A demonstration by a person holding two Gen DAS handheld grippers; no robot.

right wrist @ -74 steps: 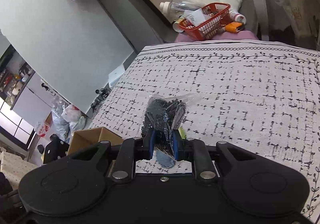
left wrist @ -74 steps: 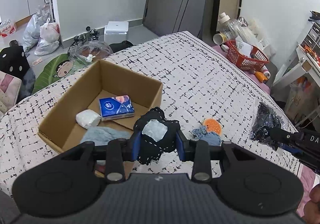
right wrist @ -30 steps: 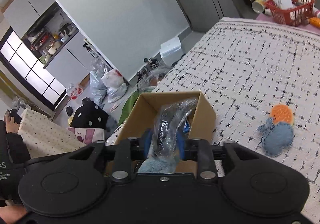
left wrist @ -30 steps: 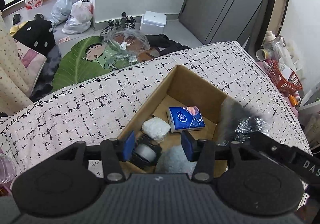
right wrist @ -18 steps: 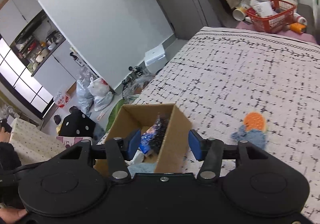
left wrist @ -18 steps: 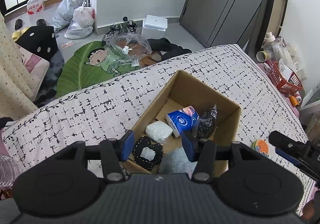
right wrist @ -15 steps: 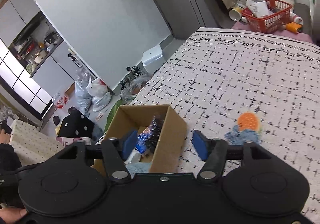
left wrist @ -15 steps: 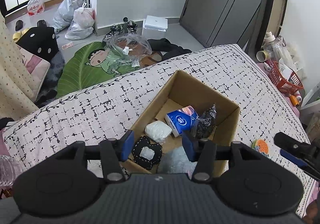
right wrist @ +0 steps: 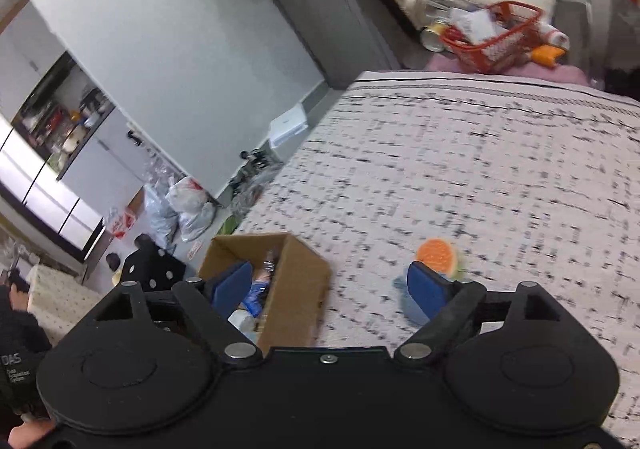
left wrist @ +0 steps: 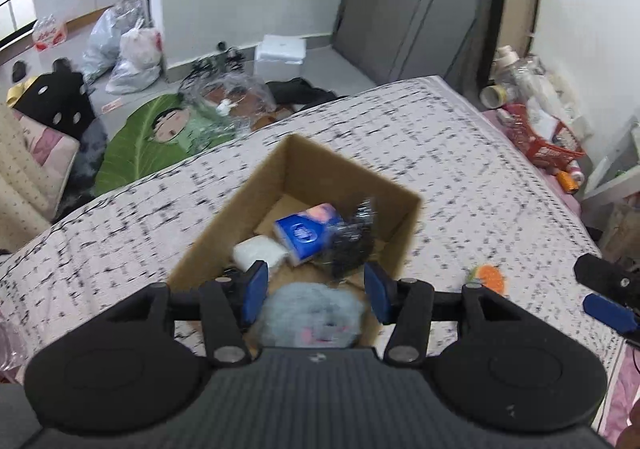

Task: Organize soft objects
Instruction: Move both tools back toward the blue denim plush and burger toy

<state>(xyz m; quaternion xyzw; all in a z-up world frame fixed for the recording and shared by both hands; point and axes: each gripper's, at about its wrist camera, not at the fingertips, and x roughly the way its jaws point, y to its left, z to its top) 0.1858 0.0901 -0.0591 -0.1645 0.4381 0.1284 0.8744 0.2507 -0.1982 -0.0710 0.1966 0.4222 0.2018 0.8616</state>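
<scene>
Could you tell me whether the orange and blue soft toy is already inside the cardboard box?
No, the orange and blue soft toy lies on the patterned bedspread, apart from the cardboard box.

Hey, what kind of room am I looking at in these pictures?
Most likely a lived-in bedroom or studio flat. A cardboard box sits on a bed with a patterned bedspread, tied rubbish bags lie on the floor by the wall, and a red basket of bottles stands past the bed's end.
</scene>
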